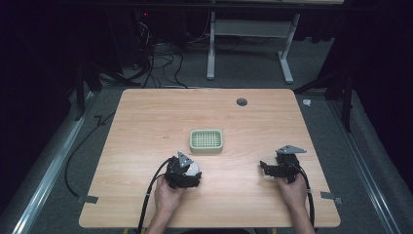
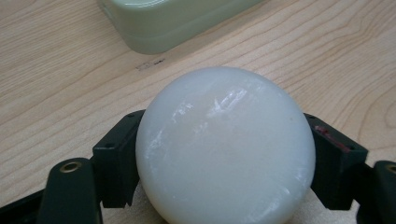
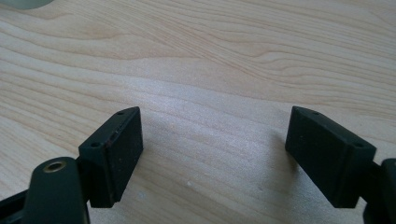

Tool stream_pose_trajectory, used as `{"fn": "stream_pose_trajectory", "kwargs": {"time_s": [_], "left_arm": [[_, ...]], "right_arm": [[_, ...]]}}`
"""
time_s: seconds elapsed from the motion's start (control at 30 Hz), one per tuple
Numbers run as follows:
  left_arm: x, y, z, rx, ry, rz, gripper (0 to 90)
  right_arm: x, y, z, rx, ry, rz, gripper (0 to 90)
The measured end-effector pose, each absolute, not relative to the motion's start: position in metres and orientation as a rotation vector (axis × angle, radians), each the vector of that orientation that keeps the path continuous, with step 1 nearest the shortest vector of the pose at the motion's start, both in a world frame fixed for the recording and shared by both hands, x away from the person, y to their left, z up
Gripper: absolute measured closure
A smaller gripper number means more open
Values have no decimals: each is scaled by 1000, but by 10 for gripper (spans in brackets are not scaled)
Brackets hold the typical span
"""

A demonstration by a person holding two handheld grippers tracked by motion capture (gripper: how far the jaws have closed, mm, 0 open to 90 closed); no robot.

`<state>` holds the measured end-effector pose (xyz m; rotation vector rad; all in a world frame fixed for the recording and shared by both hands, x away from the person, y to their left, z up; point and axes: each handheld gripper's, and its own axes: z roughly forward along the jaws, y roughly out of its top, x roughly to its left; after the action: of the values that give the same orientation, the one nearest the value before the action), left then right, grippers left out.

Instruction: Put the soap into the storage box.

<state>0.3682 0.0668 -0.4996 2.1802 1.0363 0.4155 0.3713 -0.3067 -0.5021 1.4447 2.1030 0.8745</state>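
No readable text, label, brand, number or sign on anything in view

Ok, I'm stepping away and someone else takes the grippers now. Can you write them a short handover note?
Left gripper: shut on the white soap bar, both pads against its sides; the bar sits low over the table, near the person's edge.
Right gripper: open, nothing between its jaws, resting at the right side of the table.
Green soap dish: mid-table, just beyond the left gripper, nothing in it.
Done: the soap is gripped.
Left: likely carry the bar forward to the dish, set it on the grid, release.
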Motion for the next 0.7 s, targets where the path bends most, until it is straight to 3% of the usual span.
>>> {"fn": "stream_pose_trajectory", "kwargs": {"time_s": [0.7], "left_arm": [[363, 73, -488, 2182, 1002, 400, 246]], "right_arm": [[371, -307, -502, 1445, 2103, 875, 198]]}}
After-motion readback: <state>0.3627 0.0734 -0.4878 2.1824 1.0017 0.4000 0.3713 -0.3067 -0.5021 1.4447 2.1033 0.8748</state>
